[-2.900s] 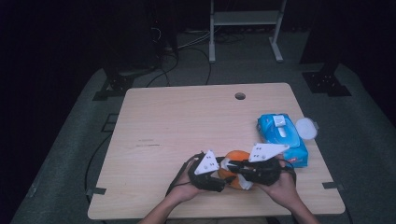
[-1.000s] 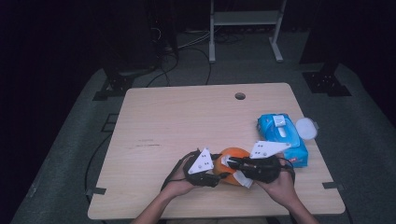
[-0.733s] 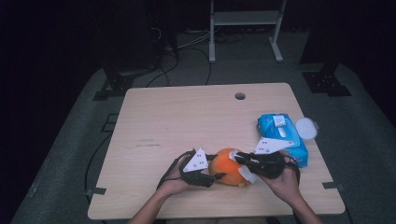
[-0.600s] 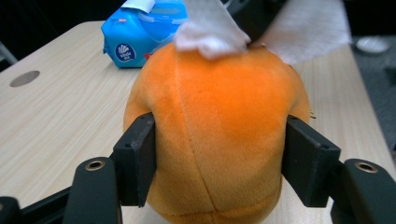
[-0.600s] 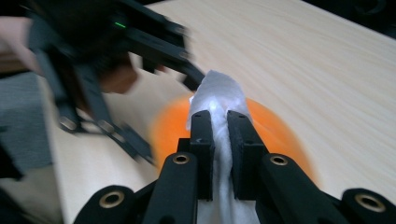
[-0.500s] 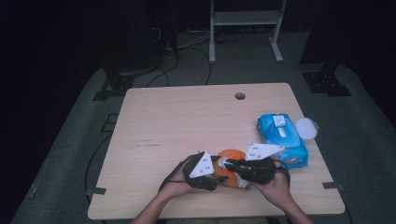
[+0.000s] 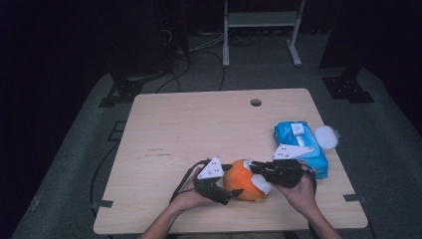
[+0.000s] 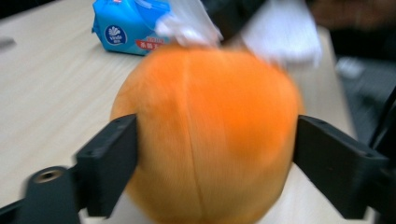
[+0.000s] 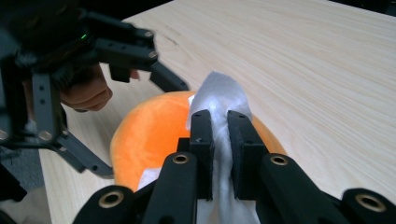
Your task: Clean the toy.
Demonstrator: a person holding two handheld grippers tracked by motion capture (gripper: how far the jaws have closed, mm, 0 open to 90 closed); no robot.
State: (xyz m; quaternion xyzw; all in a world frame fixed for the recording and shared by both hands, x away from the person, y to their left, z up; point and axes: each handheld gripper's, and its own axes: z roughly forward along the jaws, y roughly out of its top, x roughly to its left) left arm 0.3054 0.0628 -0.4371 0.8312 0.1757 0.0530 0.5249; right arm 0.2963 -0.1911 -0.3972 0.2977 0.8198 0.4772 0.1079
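Observation:
An orange plush ball (image 7: 241,179) (image 8: 205,130) (image 9: 144,135) rests on the wooden table (image 7: 199,124) near its front edge. My left gripper (image 7: 230,185) (image 8: 215,154) comes at it from the left. Its jaws have just been opening and now stand wide on either side of the ball, which looks round and unsqueezed. My right gripper (image 7: 253,169) (image 9: 219,121) is shut on a white wipe (image 9: 217,93) (image 7: 262,185) and lays it on the ball's top right side. The left gripper view shows that wipe (image 8: 285,32) blurred above the ball.
A blue pack of wet wipes (image 7: 301,144) (image 8: 126,28) lies at the table's right edge with a round white lid (image 7: 326,137) beside it. A cable hole (image 7: 256,102) sits at the back of the table. Dark floor, cables and a white stand surround the table.
My right gripper with the wipe has come back left and down onto the ball. The left gripper's jaws have spread wider around the ball. The ball stays in place.

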